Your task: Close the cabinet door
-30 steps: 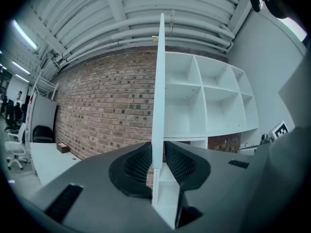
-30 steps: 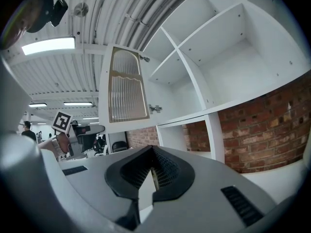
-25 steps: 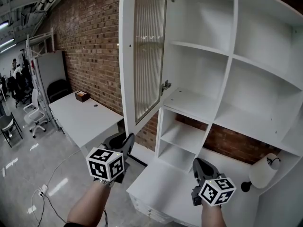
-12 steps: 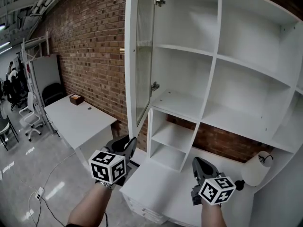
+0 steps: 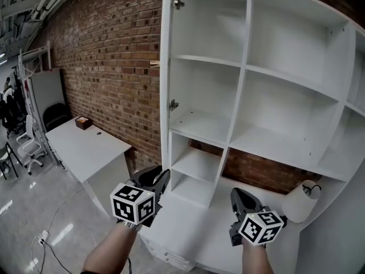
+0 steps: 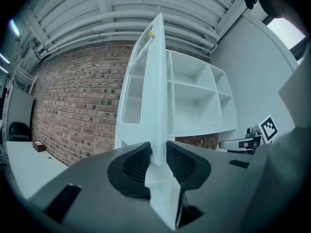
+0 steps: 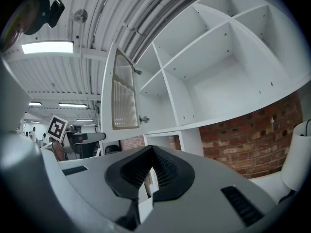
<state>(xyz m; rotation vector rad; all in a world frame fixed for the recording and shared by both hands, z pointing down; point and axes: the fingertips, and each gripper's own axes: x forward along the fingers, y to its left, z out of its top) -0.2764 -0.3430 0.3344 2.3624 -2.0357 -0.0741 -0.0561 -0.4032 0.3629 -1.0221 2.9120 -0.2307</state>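
The white cabinet door (image 5: 166,84) with ribbed glass stands out from the open shelf cabinet (image 5: 245,61), edge-on to the head view, its brass knob (image 5: 154,63) pointing left. My left gripper (image 5: 159,176) is at the door's lower corner. In the left gripper view the door's edge (image 6: 158,96) runs down between the left gripper's (image 6: 158,157) pads, which touch both faces. Its jaws have just been opening slightly with the door between them. My right gripper (image 5: 238,194) hovers over the white counter (image 5: 188,227) with nothing in it. Only a thin slit shows between the right gripper's (image 7: 149,171) pads.
A brick wall (image 5: 108,67) runs behind the cabinet. A white desk (image 5: 85,147) with a small brown box (image 5: 83,123) stands at the left, with office chairs (image 5: 28,144) beyond. A white lamp (image 5: 299,201) sits on the counter at the right.
The door has swung from showing its ribbed glass face to edge-on, its free edge moving right toward the cabinet. My left gripper moved with it. The view shifted right.
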